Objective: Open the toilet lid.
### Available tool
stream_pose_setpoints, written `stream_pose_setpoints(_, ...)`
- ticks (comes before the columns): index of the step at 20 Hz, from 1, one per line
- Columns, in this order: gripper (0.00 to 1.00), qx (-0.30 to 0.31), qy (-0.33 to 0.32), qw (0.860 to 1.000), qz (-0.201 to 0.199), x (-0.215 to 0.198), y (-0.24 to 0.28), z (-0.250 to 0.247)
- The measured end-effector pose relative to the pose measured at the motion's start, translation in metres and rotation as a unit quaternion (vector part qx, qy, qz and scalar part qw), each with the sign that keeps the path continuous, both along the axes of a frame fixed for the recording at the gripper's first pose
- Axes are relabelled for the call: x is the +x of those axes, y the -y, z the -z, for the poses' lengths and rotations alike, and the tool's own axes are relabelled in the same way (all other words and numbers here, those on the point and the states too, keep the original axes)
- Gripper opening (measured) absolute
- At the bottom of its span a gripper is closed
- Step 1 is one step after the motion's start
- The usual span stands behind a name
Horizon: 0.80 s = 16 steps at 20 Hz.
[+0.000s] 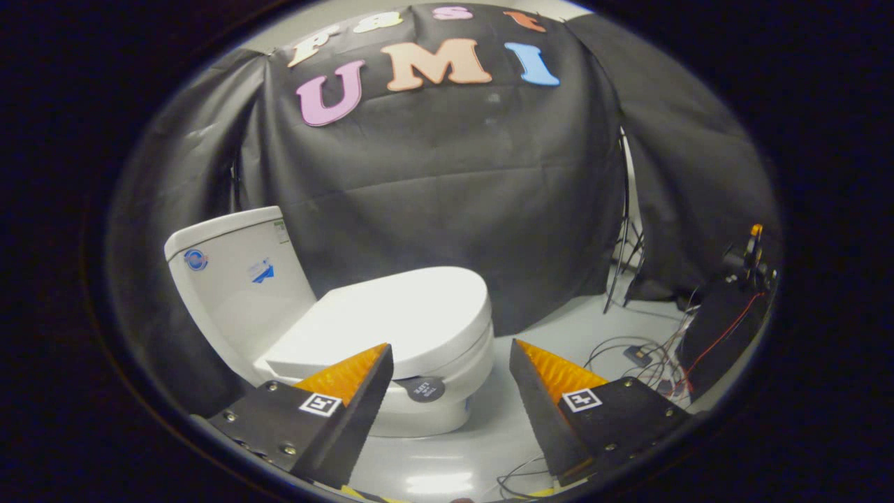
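1. Claw (450, 353): fingers spread wide apart, nothing between them, no contact with anything.
2. Toilet (314, 314): white, on the floor (503, 419), set ahead of the claw and toward its left finger (363, 377).
3. Toilet lid (398, 318): closed, lying flat on the seat; its front edge sits just beyond the left fingertip.
4. Tank (234, 272): upright behind the lid, against the black cloth wall (454, 181).
5. Round dark tag (424, 389): on the bowl front beneath the lid edge.
6. Loose cables (642, 349): on the floor beyond the right finger (541, 391), well apart from the toilet.
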<state>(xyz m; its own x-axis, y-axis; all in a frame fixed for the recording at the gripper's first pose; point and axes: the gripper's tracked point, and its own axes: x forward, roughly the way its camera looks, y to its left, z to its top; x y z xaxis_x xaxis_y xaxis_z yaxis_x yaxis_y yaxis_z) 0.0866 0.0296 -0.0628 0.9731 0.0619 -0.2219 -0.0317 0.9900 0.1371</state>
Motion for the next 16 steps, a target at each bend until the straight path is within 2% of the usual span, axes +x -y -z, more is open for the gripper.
stream_pose_setpoints(4, 0.99, 0.054, -0.063, 0.997, 0.001, 0.022, -0.007, 0.034)
stream_pose_setpoints(11, 0.99, 0.168, -0.149, 0.974, 0.000, 0.045, -0.037, 0.075)
stream_pose_setpoints(14, 0.79, 0.196, -0.174, 0.965, 0.013, 0.053, -0.039, 0.091)
stream_pose_setpoints(16, 0.79, 0.226, -0.190, 0.955, 0.020, 0.053, -0.038, 0.102)
